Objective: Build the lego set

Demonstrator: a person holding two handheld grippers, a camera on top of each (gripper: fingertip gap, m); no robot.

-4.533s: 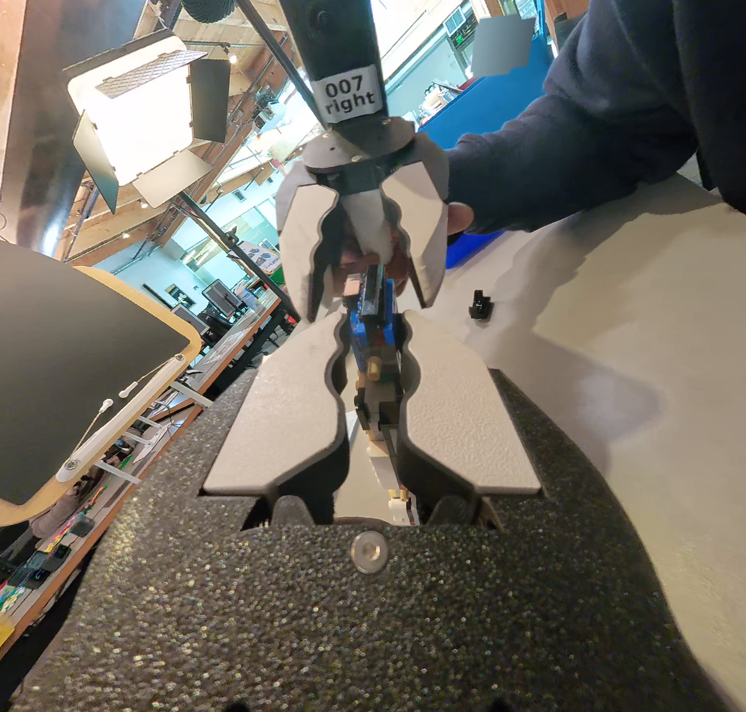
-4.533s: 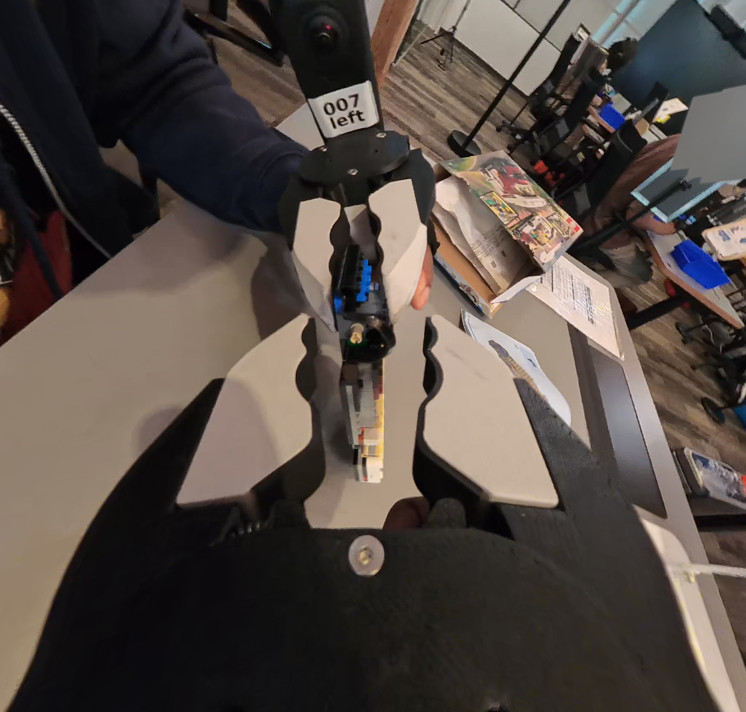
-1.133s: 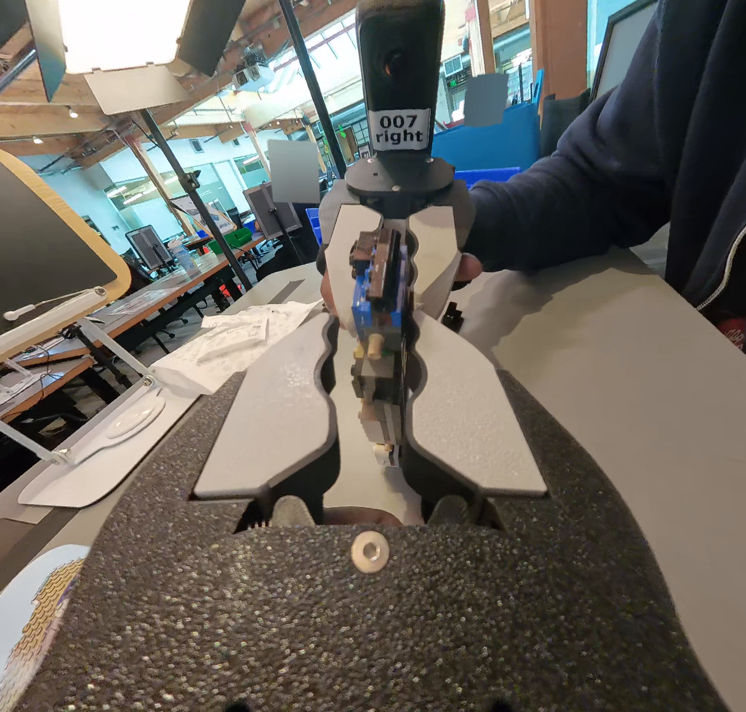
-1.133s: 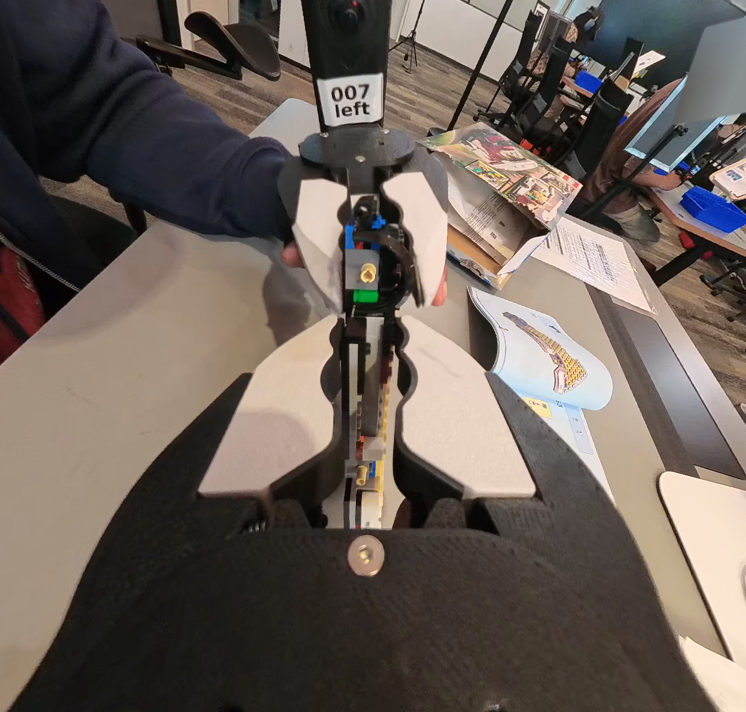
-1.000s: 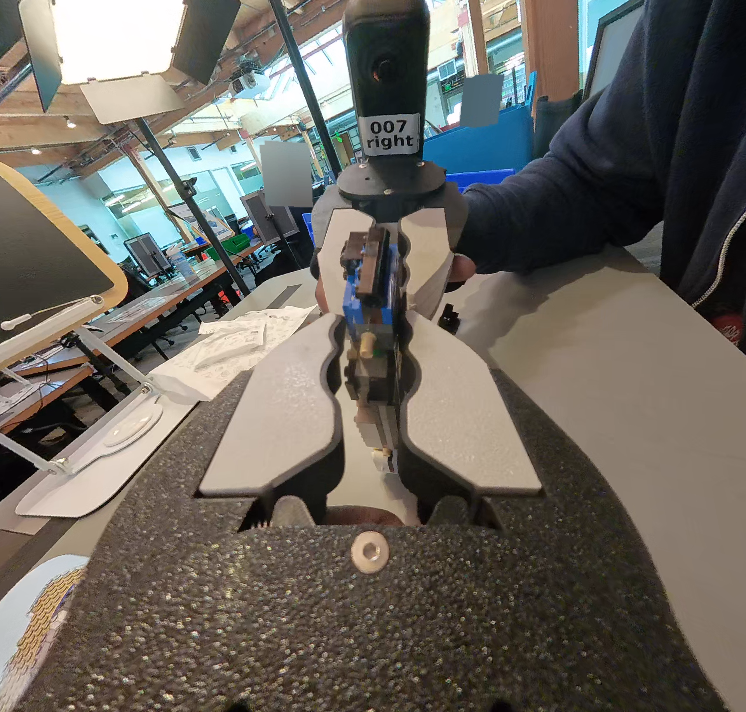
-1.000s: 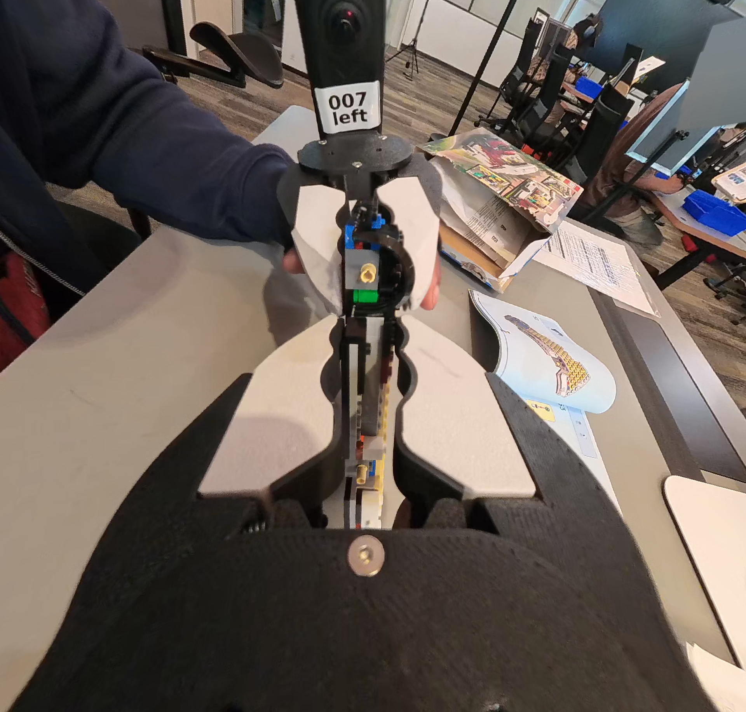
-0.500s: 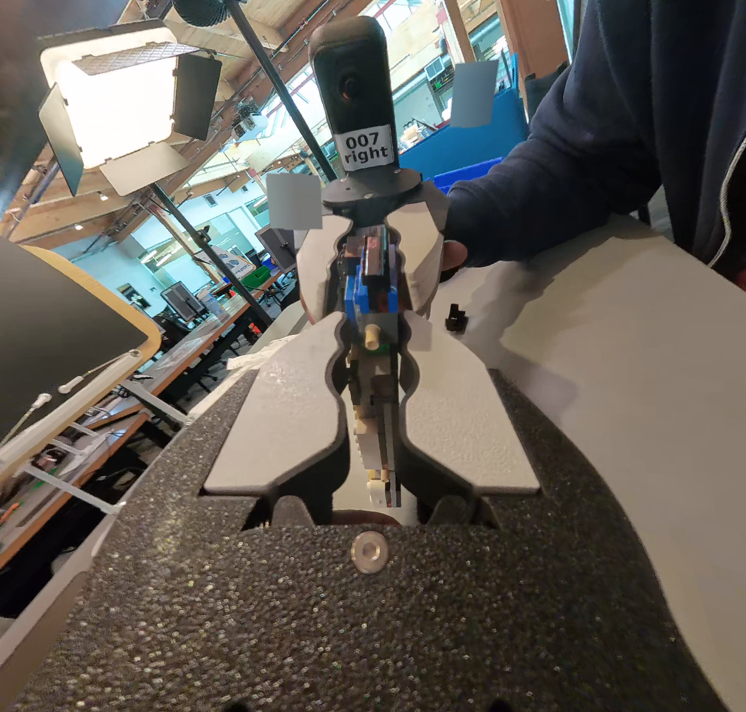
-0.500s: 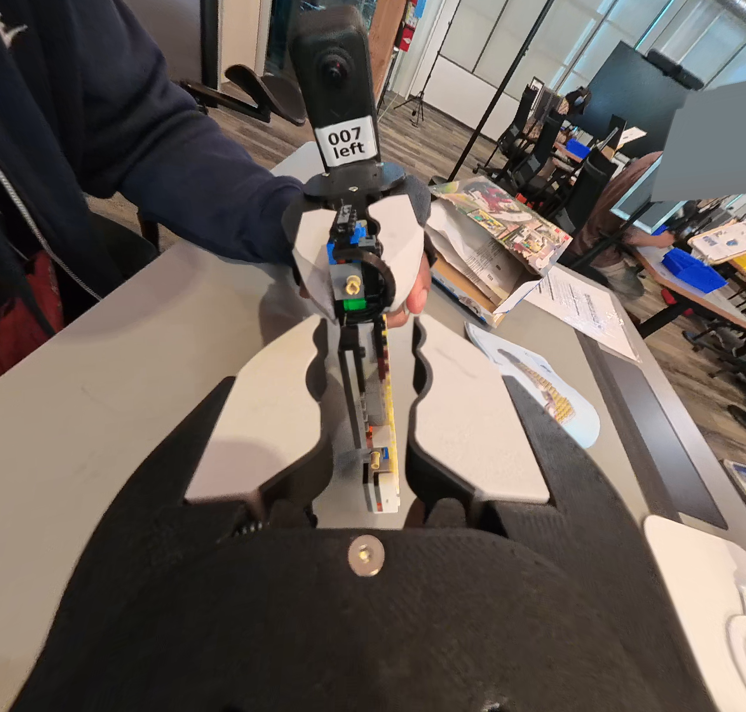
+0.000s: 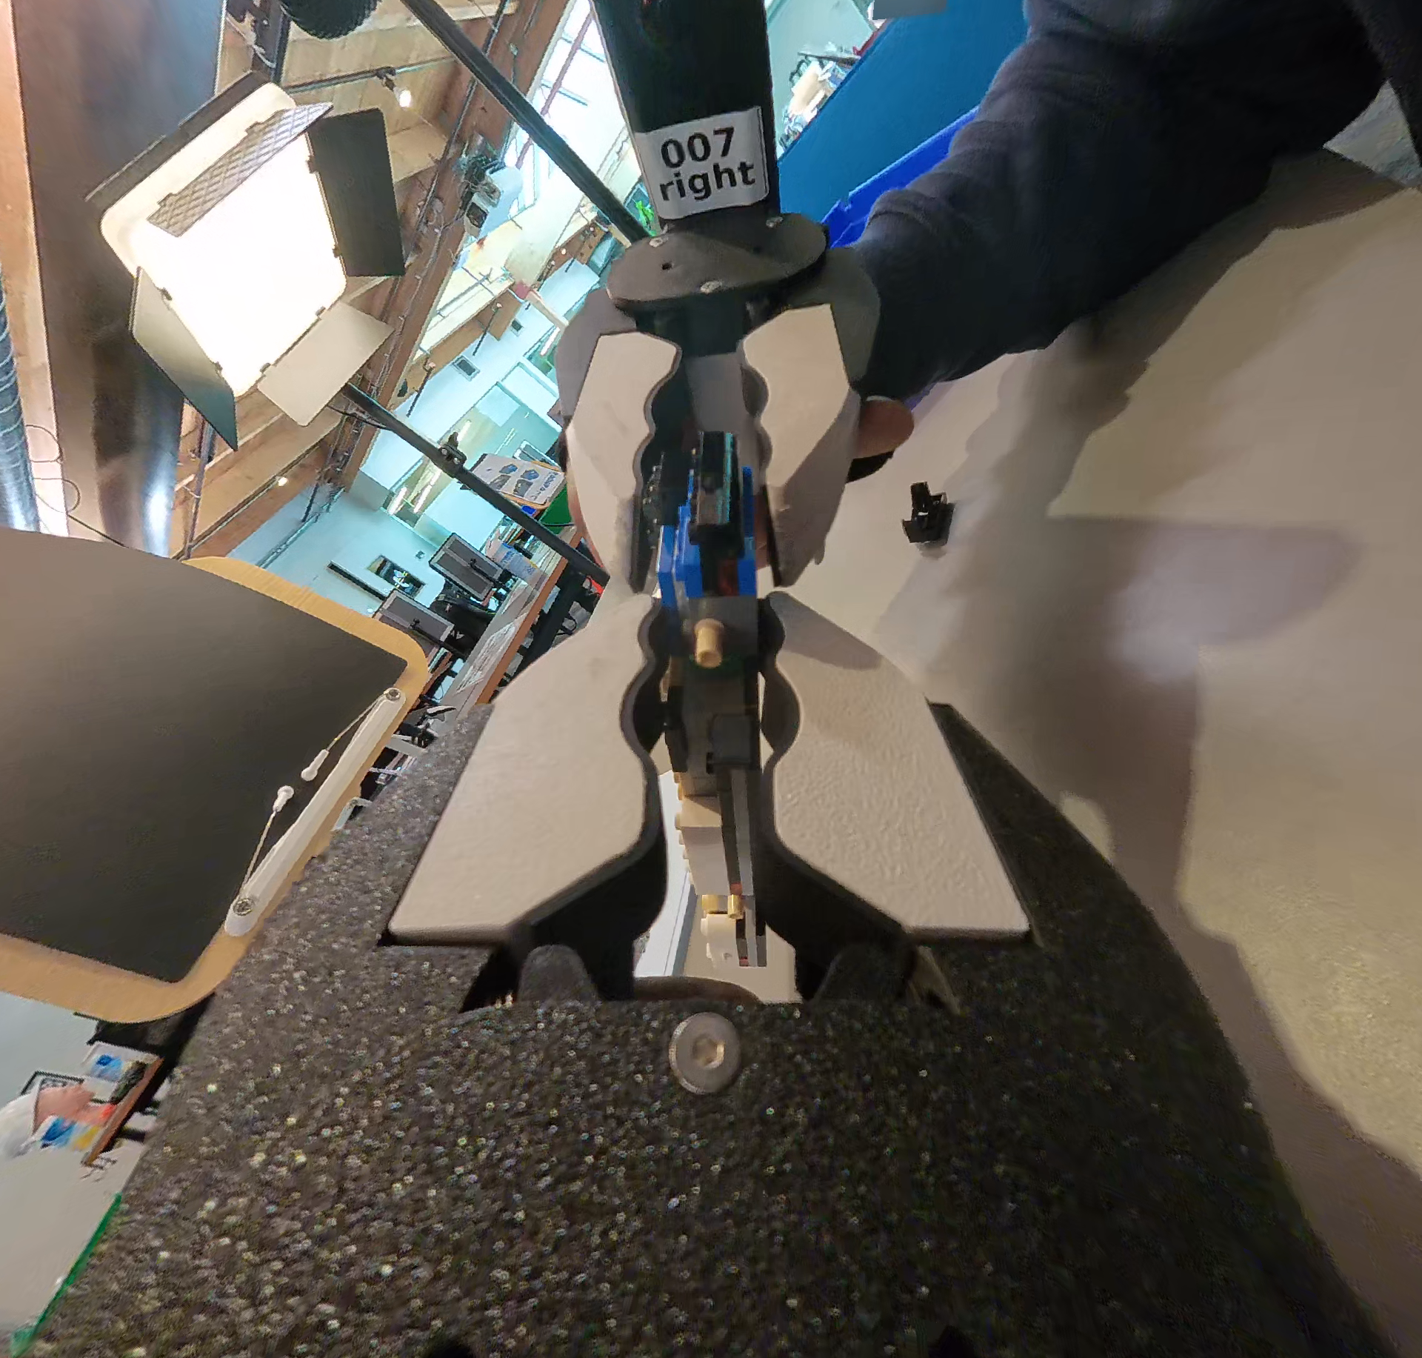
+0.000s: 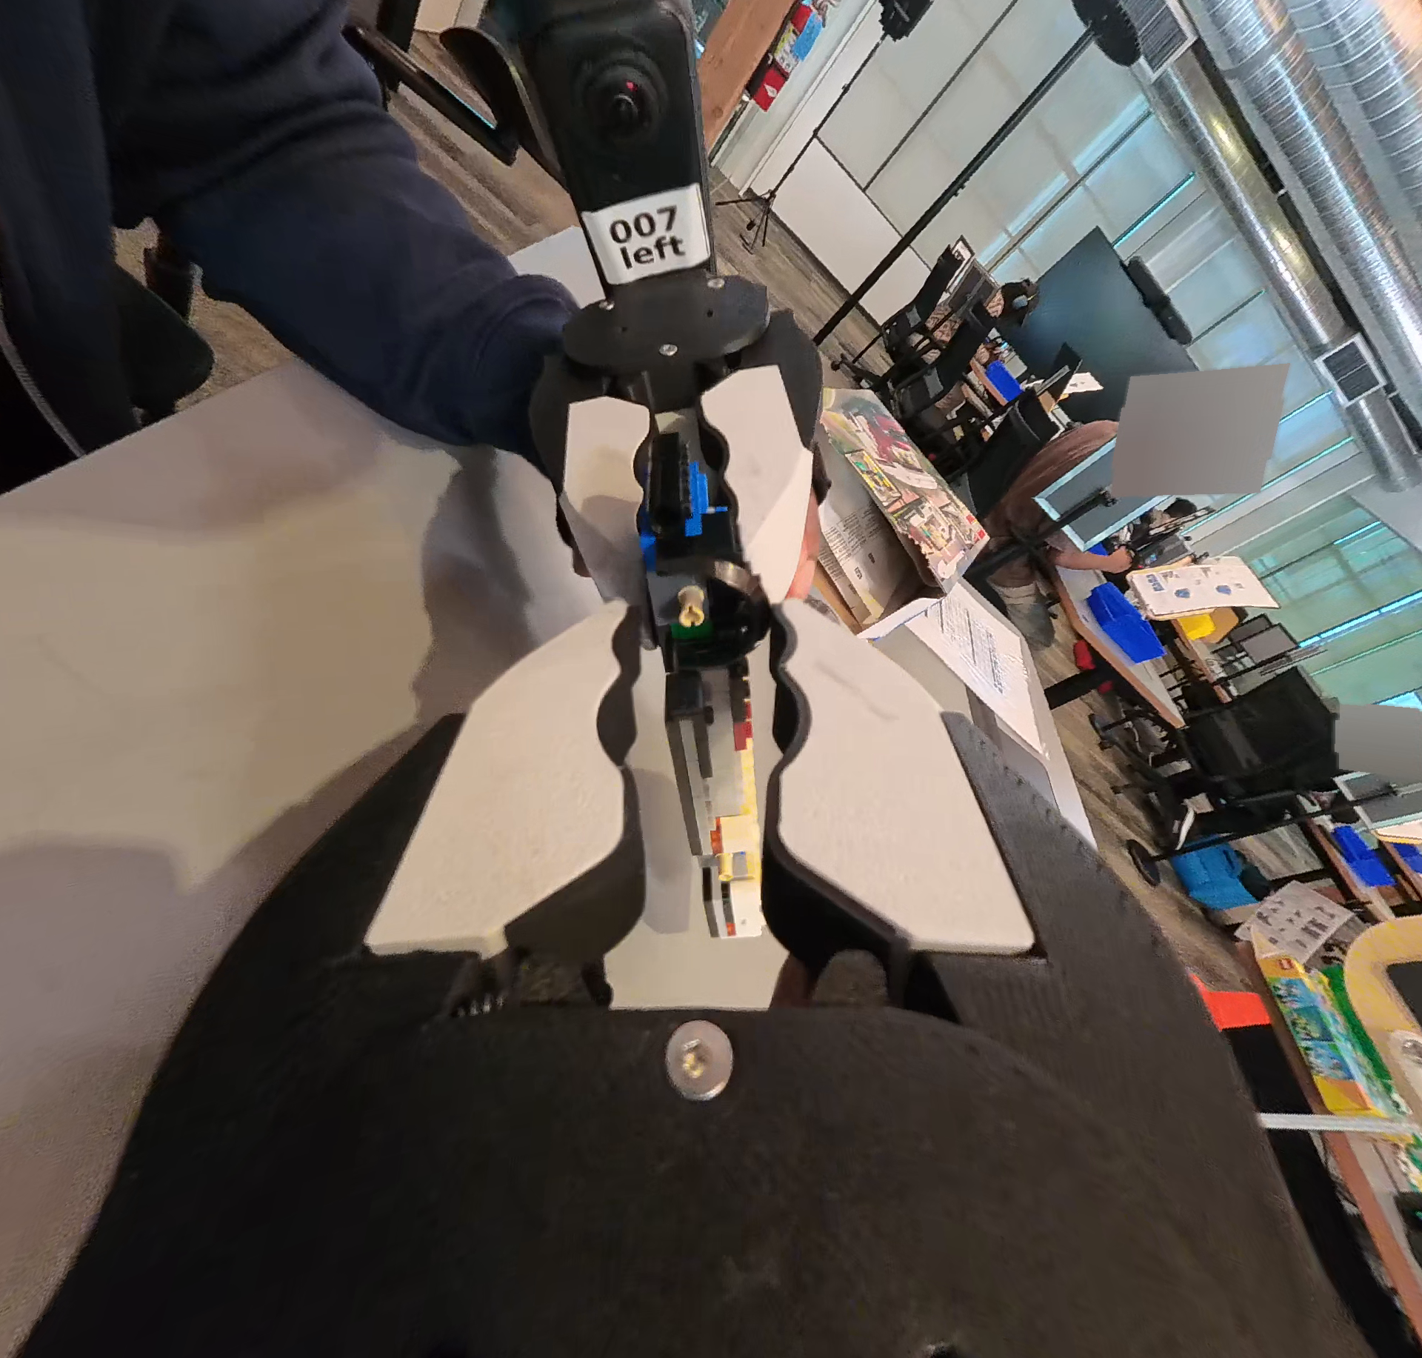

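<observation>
A long brick model [image 9: 716, 744], grey, white, blue and black with a tan peg, is held level between the two grippers, which face each other tip to tip above the grey table [image 9: 1154, 705]. My left gripper [image 9: 708, 613] is shut on the model, with both fingers against its sides. It also shows in the right wrist view [image 10: 689, 551], gripping the model there. My right gripper [image 10: 700, 620] stands open around the model's white and yellow end [image 10: 723, 821], and the table shows through a gap beside its left finger [image 10: 539, 782]. The right gripper also shows in the left wrist view [image 9: 708, 559].
A small black piece [image 9: 927, 513] lies on the table to the right. A lit light panel [image 9: 231, 243] and a black board with a wooden rim [image 9: 154, 744] stand to the left. An open box with a colourful lid [image 10: 900, 505] and printed sheets [image 10: 977, 659] lie at the table's far side. My left and right fingertips are right by each other.
A second ago my right gripper was shut on the model. It then opened wide and has since narrowed without clamping. Both grippers have tilted, and the left has kept its grip.
</observation>
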